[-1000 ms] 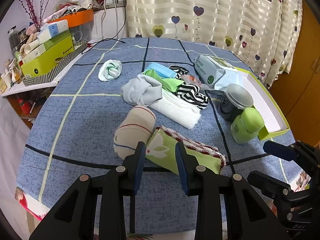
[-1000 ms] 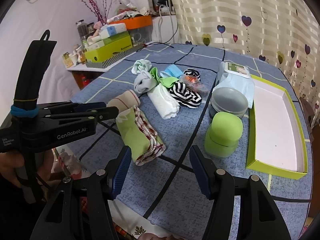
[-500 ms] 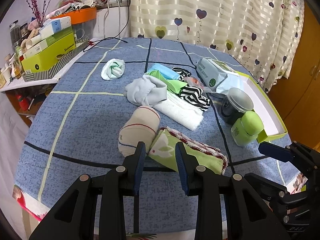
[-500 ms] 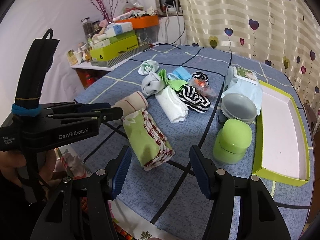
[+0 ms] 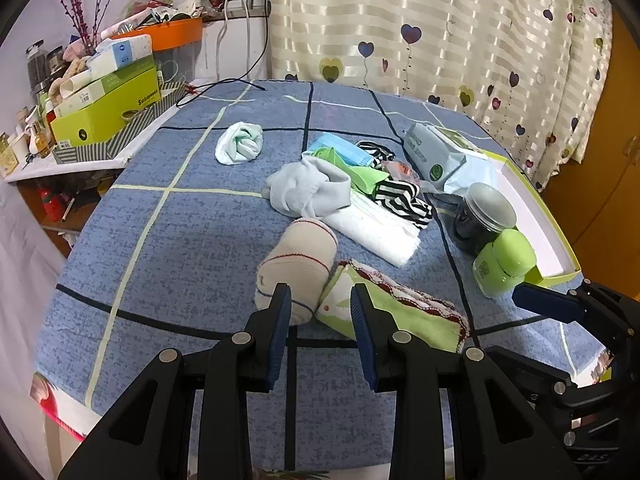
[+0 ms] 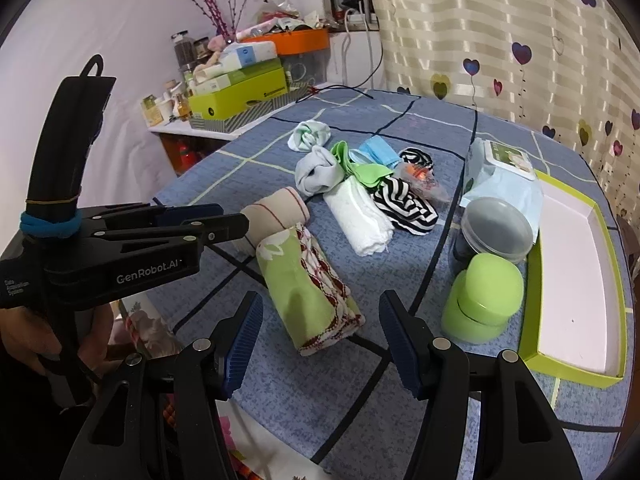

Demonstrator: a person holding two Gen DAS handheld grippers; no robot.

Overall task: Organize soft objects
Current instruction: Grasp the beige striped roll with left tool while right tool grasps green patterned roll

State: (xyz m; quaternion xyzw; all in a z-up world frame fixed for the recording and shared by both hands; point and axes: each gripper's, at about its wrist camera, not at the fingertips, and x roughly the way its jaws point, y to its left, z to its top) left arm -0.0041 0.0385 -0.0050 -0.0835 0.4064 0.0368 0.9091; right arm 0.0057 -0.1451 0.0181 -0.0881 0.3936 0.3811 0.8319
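The soft things are gathered mid-table on a blue, mottled tablecloth (image 5: 192,248) crossed by dark and pale lines. Nearest lies a folded green towel (image 6: 304,292) with a red scalloped edging, and touching its left side a rolled beige sock (image 5: 298,262) with thin red and blue stripes. Farther off are seen one fluffy white rolled cloth (image 5: 376,230), one grey bundle (image 5: 310,192), one black-and-white striped piece (image 5: 404,200), one blue face mask (image 5: 340,152) and, apart to the far left, one white-and-mint ball (image 5: 239,143). To the right stand two round jars, one dark with a clear lid (image 6: 496,232) and one glossy green (image 6: 484,300), beside a soft wipes pack (image 6: 500,176) and a shallow green-rimmed box (image 6: 616,320).

The left gripper (image 5: 320,320) is held moderately open, empty, over the near ends of sock and towel. The right gripper (image 6: 320,344) is spread wide with nothing between its jaws.

Against the earlier frames, the cloths lie unchanged; only the framing has shifted slightly.
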